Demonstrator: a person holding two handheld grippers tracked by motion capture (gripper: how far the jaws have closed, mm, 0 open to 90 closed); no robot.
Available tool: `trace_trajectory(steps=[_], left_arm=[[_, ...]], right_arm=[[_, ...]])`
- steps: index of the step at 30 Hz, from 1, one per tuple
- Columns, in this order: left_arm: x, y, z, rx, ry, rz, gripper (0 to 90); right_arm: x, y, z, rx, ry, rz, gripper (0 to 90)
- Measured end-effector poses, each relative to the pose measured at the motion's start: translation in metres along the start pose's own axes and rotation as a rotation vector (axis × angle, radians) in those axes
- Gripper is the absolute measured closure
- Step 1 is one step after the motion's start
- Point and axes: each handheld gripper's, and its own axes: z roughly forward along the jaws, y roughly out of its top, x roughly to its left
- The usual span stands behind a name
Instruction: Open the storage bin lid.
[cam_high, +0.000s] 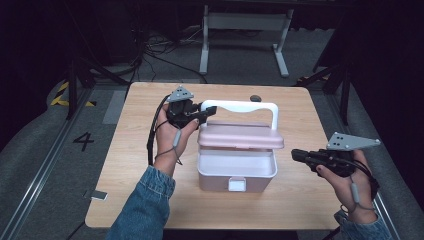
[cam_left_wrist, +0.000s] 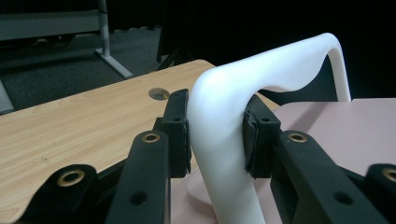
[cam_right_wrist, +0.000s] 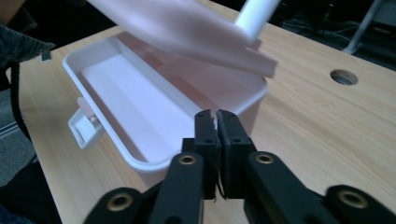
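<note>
Pink storage box (cam_high: 236, 172), smooth matt plastic, white handle (cam_left_wrist: 224, 140), satin plastic, table (cam_high: 140, 150), pale wood-grain laminate

A pale pink box (cam_high: 236, 172) sits mid-desk (cam_high: 150, 200), its long side toward the near edge; its lid (cam_high: 241, 136) is lifted, hinged at the far side and tilted over the open body; the inside is white and bare; a white handle (cam_high: 250, 107) arches upright over the lid, its left post clamped in the left tongs (cam_high: 206, 111); a small white latch (cam_high: 237, 184) hangs open on the near wall.
</note>
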Motion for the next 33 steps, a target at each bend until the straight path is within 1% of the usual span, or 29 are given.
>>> trace_trajectory(steps=[1, 4, 7, 10, 15, 17, 20, 22, 23, 24, 25, 26, 27, 28, 29, 30, 31, 33], left_arm=[[0.0, 0.0, 0.0, -0.003, 0.001, -0.006, 68.0], [0.001, 0.0, 0.001, -0.005, -0.001, -0.014, 68.0], [0.001, 0.0, 0.001, -0.003, 0.0, -0.014, 68.0], [0.001, 0.001, 0.0, 0.007, -0.003, -0.012, 68.0], [0.001, 0.0, 0.001, 0.003, -0.009, 0.0, 67.3], [0.001, 0.0, 0.0, 0.002, -0.012, 0.0, 67.1], [0.001, -0.001, -0.001, 0.005, -0.018, -0.013, 63.6], [0.001, -0.001, 0.0, 0.008, -0.006, -0.01, 56.1], [0.001, -0.001, 0.0, 0.008, -0.006, -0.01, 50.5], [0.001, -0.001, -0.001, 0.011, 0.006, -0.002, 44.4], [0.001, -0.002, -0.002, 0.012, 0.027, 0.01, 44.4], [0.0, -0.002, -0.005, 0.005, 0.052, 0.03, 40.0], [0.0, -0.003, -0.008, -0.004, 0.073, 0.048, 38.4], [0.0, -0.002, -0.013, -0.008, 0.1, 0.079, 36.9], [0.0, -0.003, -0.016, -0.012, 0.109, 0.083, 34.5], [0.002, -0.003, -0.026, -0.013, 0.11, 0.087, 34.4], [0.003, -0.003, -0.03, -0.016, 0.112, 0.094, 34.4], [0.003, -0.004, -0.038, -0.005, 0.109, 0.097, 34.3]], right_arm=[[0.002, 0.002, 0.002, -0.023, 0.007, -0.003, 90.0], [0.008, 0.008, 0.007, -0.067, 0.026, -0.012, 90.0], [0.011, 0.011, 0.017, -0.08, 0.044, -0.016, 90.0], [0.012, 0.012, 0.025, -0.093, 0.045, -0.012, 90.0], [0.01, 0.012, 0.029, -0.124, 0.031, -0.001, 90.0], [0.01, 0.012, 0.03, -0.13, 0.027, -0.004, 90.0], [0.01, 0.012, 0.03, -0.13, 0.027, -0.002, 90.0], [0.01, 0.012, 0.03, -0.131, 0.029, -0.001, 90.0], [0.01, 0.012, 0.03, -0.13, 0.028, -0.002, 90.0], [0.01, 0.012, 0.03, -0.132, 0.03, -0.002, 90.0], [0.01, 0.012, 0.03, -0.132, 0.03, -0.002, 90.0], [0.01, 0.012, 0.029, -0.133, 0.028, -0.004, 90.0], [0.01, 0.012, 0.029, -0.135, 0.027, -0.006, 90.0], [0.01, 0.012, 0.028, -0.138, 0.029, -0.005, 90.0], [0.01, 0.012, 0.027, -0.141, 0.029, -0.008, 90.0], [0.01, 0.012, 0.027, -0.141, 0.028, -0.007, 90.0], [0.01, 0.012, 0.027, -0.14, 0.029, -0.008, 90.0], [0.011, 0.012, 0.027, -0.138, 0.025, -0.008, 90.0]])
